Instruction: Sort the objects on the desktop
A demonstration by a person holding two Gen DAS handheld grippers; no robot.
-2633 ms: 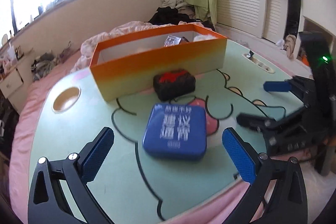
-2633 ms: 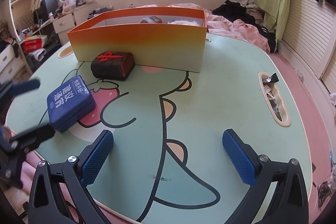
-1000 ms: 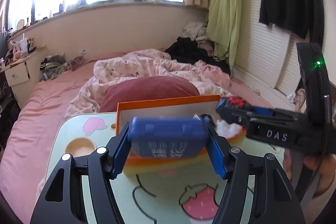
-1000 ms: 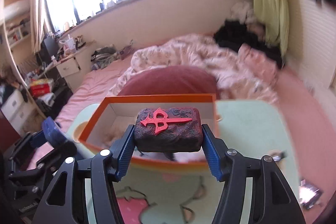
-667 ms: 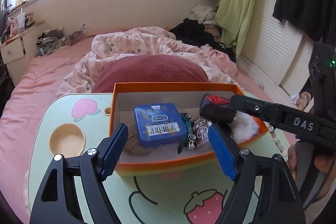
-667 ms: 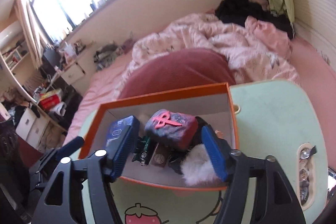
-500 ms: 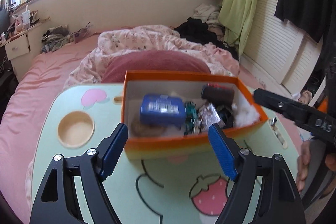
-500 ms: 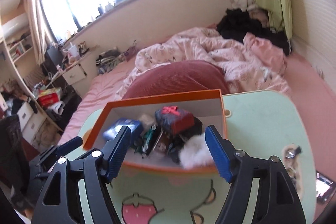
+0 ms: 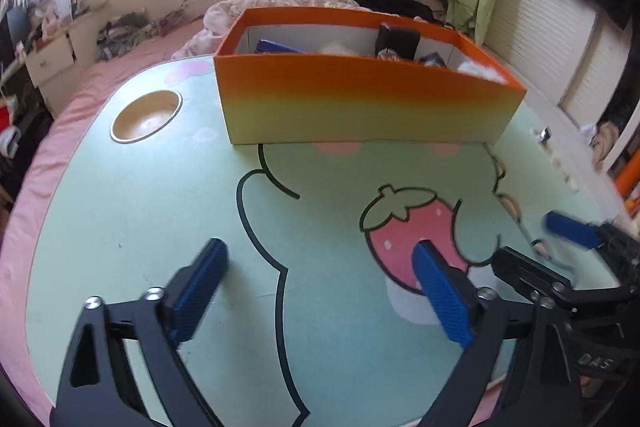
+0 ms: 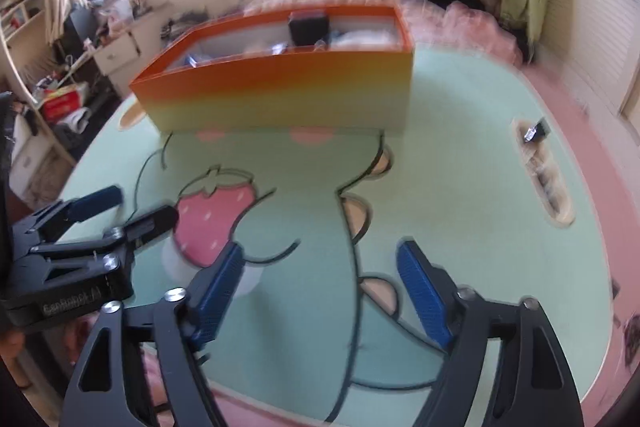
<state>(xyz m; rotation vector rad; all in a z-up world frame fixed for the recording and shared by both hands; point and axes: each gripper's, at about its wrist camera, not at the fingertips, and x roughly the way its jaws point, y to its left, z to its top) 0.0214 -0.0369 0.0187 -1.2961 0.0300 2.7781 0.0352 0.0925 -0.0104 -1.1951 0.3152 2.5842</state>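
An orange-to-yellow box (image 9: 360, 103) stands at the far side of the green cartoon table (image 9: 132, 195); it also shows in the right wrist view (image 10: 280, 95). Inside it a blue tin (image 9: 276, 47) and a dark block (image 9: 398, 41) stick up among other small items; the dark block shows in the right wrist view too (image 10: 309, 25). My left gripper (image 9: 320, 283) is open and empty, low over the near table. My right gripper (image 10: 320, 291) is open and empty, also near the front edge. Each gripper appears in the other's view (image 9: 560, 247) (image 10: 108, 211).
A round cup recess (image 9: 146, 115) sits at the table's left. A slot with small bits (image 10: 540, 163) lies along the right edge. A pink bed with bedding (image 9: 280, 1) is behind the table. Drawers and clutter (image 10: 80, 79) stand at the left.
The blue tin and dark block were carried over the box and let go inside it. Both grippers have since drawn back and down to the near side of the table, open.
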